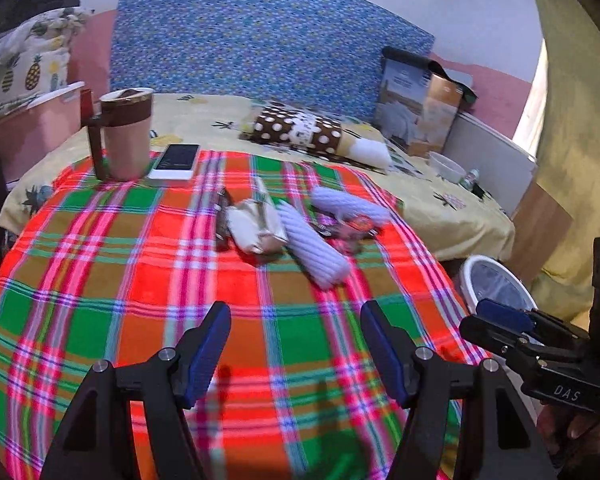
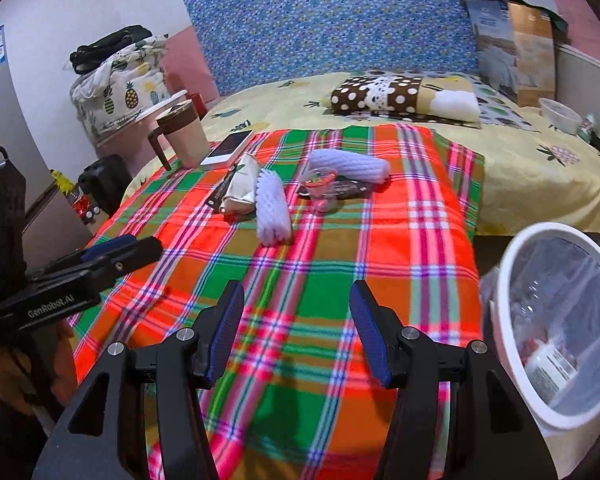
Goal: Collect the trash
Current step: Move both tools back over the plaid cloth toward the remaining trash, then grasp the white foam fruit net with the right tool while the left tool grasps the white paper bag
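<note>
Trash lies in a heap on the plaid blanket: two white foam net sleeves, a crumpled beige wrapper, dark wrappers and a clear plastic cup with red inside. My left gripper hovers open over the blanket, short of the heap, nothing between its fingers. My right gripper is open too and empty, further right; it also shows at the right edge of the left wrist view. A white bin lined with a clear bag stands beside the bed, with some trash inside.
A beige mug with a brown lid and a phone sit at the blanket's far left corner. A polka-dot pillow, a boxed item and a white bowl lie further back on the yellow sheet.
</note>
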A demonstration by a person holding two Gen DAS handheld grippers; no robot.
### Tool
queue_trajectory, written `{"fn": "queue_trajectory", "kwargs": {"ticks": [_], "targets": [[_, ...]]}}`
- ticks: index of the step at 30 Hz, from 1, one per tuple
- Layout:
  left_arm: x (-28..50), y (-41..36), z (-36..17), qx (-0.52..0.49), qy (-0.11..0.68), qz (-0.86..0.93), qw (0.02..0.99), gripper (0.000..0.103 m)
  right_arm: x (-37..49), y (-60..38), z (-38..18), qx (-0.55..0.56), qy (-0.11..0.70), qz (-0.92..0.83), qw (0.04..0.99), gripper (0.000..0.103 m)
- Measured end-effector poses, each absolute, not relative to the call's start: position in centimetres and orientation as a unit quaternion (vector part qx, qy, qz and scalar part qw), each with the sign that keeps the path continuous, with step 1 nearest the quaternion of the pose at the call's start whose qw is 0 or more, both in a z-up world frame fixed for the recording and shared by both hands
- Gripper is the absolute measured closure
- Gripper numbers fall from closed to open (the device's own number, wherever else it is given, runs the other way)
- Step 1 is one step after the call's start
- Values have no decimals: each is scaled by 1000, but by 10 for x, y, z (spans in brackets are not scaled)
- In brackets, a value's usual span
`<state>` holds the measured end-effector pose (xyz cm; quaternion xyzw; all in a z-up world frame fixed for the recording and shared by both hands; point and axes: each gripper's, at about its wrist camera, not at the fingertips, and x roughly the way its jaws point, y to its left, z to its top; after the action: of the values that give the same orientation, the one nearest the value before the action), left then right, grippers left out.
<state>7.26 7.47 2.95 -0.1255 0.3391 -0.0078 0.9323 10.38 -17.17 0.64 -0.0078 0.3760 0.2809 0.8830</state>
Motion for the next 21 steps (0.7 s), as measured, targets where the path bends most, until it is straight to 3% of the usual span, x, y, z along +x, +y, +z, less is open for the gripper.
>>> {"fn": "queue_trajectory", "kwargs": {"ticks": [21], "targets": [[125, 134, 25, -141, 342, 8, 929, 37, 163, -104, -16, -39, 409, 299, 861, 50]]}}
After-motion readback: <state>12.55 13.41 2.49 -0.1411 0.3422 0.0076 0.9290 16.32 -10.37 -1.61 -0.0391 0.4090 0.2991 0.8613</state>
